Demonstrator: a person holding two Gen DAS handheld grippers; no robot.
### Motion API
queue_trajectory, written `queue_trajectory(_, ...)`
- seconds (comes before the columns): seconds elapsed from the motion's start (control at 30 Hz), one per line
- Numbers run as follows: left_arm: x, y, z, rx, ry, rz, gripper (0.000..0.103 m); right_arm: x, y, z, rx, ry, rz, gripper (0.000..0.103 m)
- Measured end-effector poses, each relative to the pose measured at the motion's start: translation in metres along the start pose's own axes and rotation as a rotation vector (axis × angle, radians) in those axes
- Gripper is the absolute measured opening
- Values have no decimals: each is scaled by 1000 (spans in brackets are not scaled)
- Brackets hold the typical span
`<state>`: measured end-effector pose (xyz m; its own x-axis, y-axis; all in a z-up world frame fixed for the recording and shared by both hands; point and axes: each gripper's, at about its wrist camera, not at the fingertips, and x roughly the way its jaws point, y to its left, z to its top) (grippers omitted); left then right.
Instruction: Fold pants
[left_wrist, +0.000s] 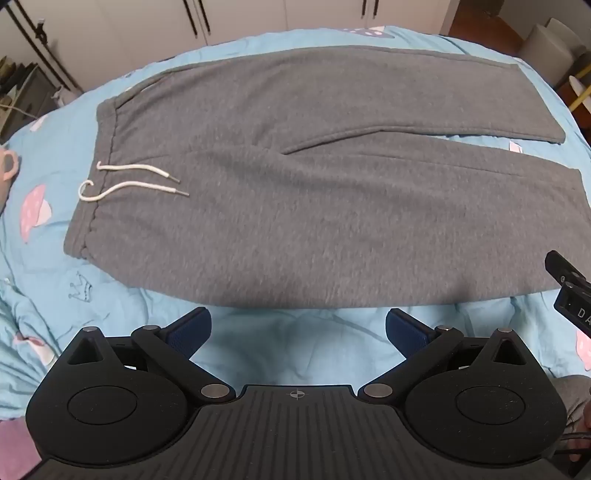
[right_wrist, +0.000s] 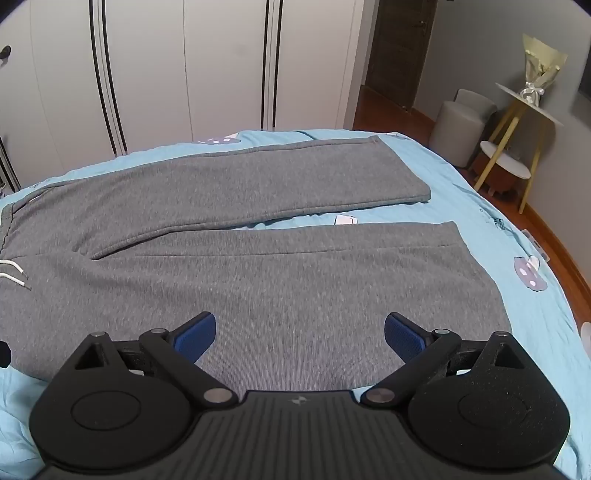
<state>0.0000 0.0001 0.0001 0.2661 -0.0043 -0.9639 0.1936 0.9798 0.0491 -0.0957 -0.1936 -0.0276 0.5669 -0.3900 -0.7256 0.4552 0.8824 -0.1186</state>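
Observation:
Grey sweatpants (left_wrist: 280, 192) lie flat and spread out on a light blue bedspread (left_wrist: 295, 339), waistband to the left with a white drawstring (left_wrist: 133, 181), both legs running right and slightly apart. My left gripper (left_wrist: 297, 325) is open and empty, just short of the near edge of the pants. My right gripper (right_wrist: 299, 332) is open and empty, over the near leg of the pants (right_wrist: 295, 266). Part of the right gripper also shows at the right edge of the left wrist view (left_wrist: 569, 291).
The bedspread (right_wrist: 535, 332) has mushroom prints and drops off at the right to a wooden floor (right_wrist: 561, 229). White wardrobe doors (right_wrist: 184, 74) stand behind the bed. A small side table with a bouquet (right_wrist: 532, 96) and a grey stool (right_wrist: 458, 125) are at the right.

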Motion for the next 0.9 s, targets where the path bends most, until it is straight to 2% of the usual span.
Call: queue_trajectory(0.9,1,1,1,-7,7,0,103,2,7,-1,-39,9,22,98)
